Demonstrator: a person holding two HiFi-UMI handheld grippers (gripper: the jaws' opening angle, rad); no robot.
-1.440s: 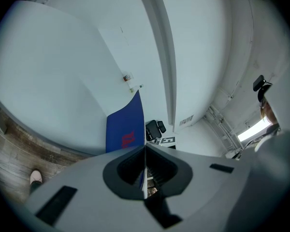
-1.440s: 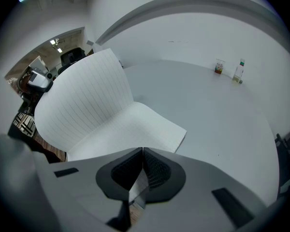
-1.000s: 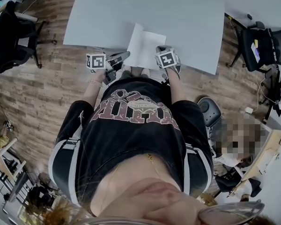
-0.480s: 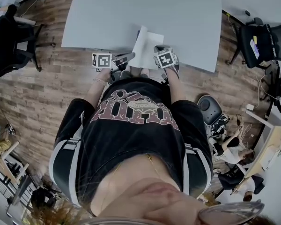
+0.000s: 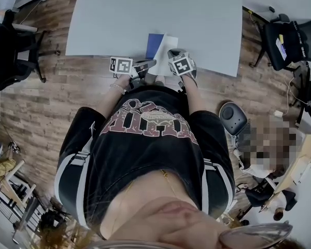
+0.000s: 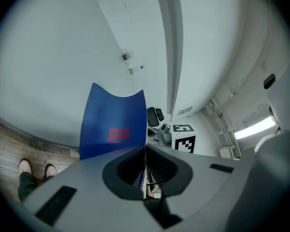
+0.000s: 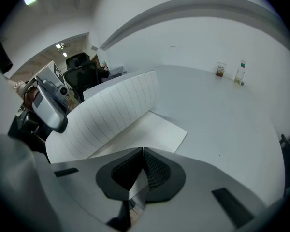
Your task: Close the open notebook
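Observation:
The notebook lies at the near edge of the grey table. Its blue cover stands lifted, and white lined pages lie to its right. My left gripper is shut on the edge of the blue cover, which rises upright from the jaws. My right gripper rests on the notebook's right half, shut on the near edge of the flat page. In the right gripper view the lifted lined leaf curves up to the left, with the left gripper behind it.
Two small bottles stand at the table's far side. Black office chairs stand to the right and another to the left, on wooden floor. A round stool sits near my right leg.
My left gripper has moved right along the table edge with the cover. The left half of the notebook has risen from flat to upright, so the blue cover now shows. The right gripper stayed put.

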